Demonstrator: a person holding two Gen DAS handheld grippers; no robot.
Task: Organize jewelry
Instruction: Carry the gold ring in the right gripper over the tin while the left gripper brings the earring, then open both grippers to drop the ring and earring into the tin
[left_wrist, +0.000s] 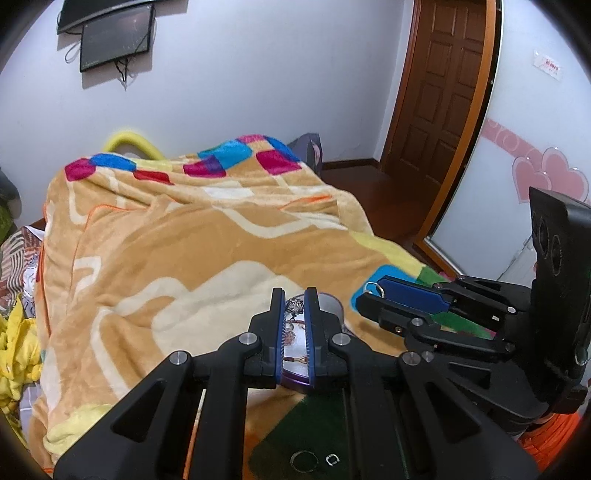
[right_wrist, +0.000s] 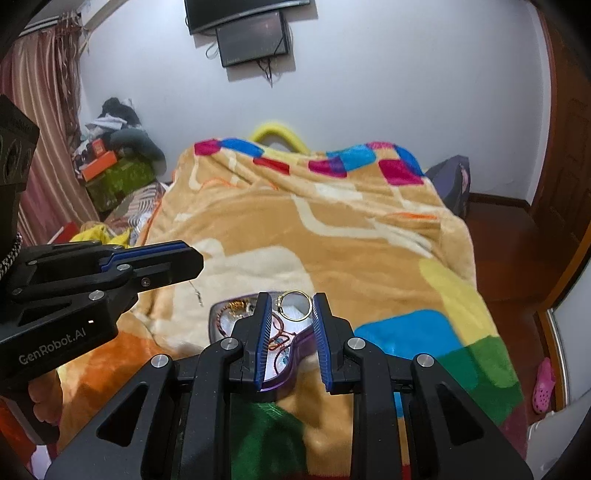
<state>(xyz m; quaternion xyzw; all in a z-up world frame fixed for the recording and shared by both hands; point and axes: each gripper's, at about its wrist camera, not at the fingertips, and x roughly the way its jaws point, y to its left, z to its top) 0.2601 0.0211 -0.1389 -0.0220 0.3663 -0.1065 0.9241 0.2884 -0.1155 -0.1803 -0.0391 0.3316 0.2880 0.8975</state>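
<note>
Two tongs (left_wrist: 294, 302) (right_wrist: 294, 302) | left clamps pendant (left_wrist: 293, 305) | right clamps ring (right_wrist: 294, 304), clear only there

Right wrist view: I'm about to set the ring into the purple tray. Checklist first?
1. Ring pinched at right gripper tips: ok.
2. Purple tray beneath the ring: ok.
3. Left gripper shut on small silver piece: ok.
4. The two grippers apart from each other: ok.
5. Free spot in the tray for the ring: cannot tell, the fingers hide much of it.
</note>
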